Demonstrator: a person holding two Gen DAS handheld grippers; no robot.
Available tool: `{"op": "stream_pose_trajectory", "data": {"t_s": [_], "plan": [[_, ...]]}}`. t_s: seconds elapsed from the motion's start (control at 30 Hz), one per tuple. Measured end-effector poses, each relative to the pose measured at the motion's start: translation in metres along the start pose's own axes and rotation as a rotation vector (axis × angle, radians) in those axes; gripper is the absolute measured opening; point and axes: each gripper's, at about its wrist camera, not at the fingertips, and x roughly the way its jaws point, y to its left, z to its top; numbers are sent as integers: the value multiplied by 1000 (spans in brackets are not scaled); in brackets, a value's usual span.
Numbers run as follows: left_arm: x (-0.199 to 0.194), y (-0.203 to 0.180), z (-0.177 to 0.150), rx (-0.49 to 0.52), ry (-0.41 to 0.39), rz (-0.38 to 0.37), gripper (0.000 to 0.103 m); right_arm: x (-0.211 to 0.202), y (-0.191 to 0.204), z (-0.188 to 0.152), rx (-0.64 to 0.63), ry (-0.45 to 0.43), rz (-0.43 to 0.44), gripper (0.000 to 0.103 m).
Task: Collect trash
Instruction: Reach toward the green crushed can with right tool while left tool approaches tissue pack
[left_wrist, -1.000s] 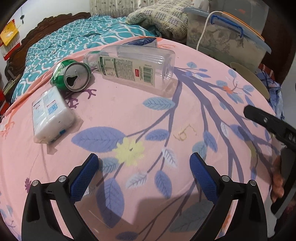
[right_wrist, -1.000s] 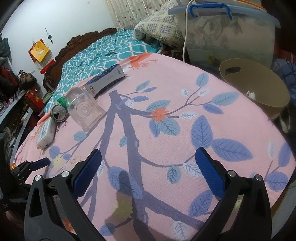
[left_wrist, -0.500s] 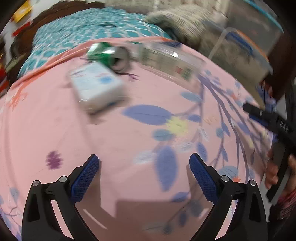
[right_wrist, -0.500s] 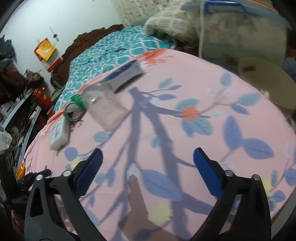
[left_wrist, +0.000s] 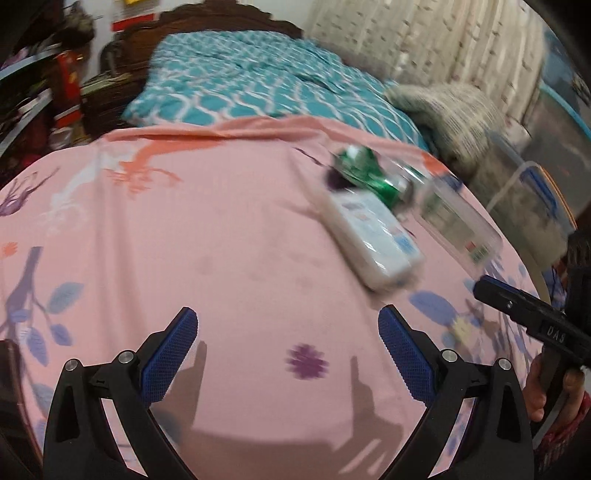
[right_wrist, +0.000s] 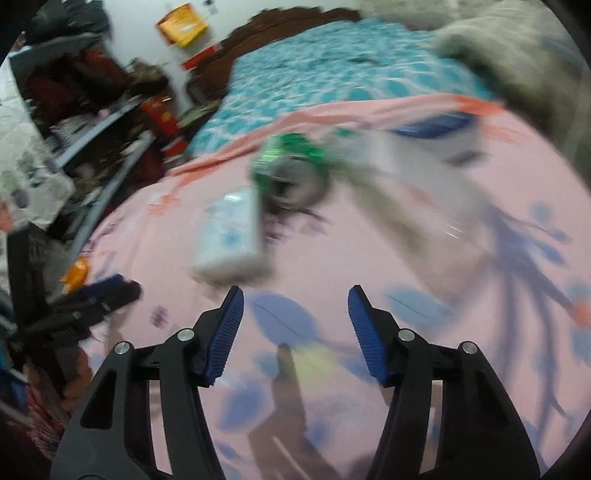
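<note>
Both views swung left since a second ago; right gripper (right_wrist: 295, 332) closing on nothing, left gripper (left_wrist: 286, 354) spread wide, empty; tissue pack (left_wrist: 376, 240), green can (left_wrist: 369, 173), clear bottle (left_wrist: 454, 218) clustered on pink sheet (left_wrist: 184, 240), uncollected; pack looks next

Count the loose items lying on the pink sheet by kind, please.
Green cans: 1
Clear plastic bottles: 1
White tissue packs: 1
Blue-and-white boxes: 1
Total: 4
</note>
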Motion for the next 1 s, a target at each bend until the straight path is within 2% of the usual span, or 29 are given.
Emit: {"op": "stream_pose_trajectory", "data": {"t_s": [0.03,0.13,0.17,0.2,0.27,0.3,0.37,0.5,0.57,0.67,0.73,0.8,0.9,1.0], "plan": [[-3,9,2,-17,-10,16,94,12,8,11,-3,11,38,61],[-6,25,6,-48,-17,40,94,48,29,34,-8,41,72,67],[-7,28,6,-58,-16,46,94,63,37,39,8,81,122,67],[-6,31,8,-65,-16,49,94,73,47,40,15,123,218,67],[-6,31,11,-64,-19,49,94,80,73,40,-62,181,338,65],[-5,30,12,-60,-21,49,94,76,81,42,-111,164,326,65],[-4,26,17,-52,-26,45,94,59,83,51,-180,67,238,66],[5,12,29,-26,-35,38,94,47,52,78,-105,7,103,67],[10,3,33,-10,-37,39,94,51,41,97,-109,-9,21,67],[19,-12,40,25,-42,47,94,71,32,118,-120,24,-18,66],[28,-23,43,57,-43,93,94,88,21,127,-120,78,-60,65],[35,-29,45,74,-36,111,94,99,19,128,-119,111,-90,54],[48,-36,43,105,-28,159,93,96,21,120,-140,134,-61,51],[52,-32,41,97,-17,145,81,82,25,99,-157,134,-29,51]]}}
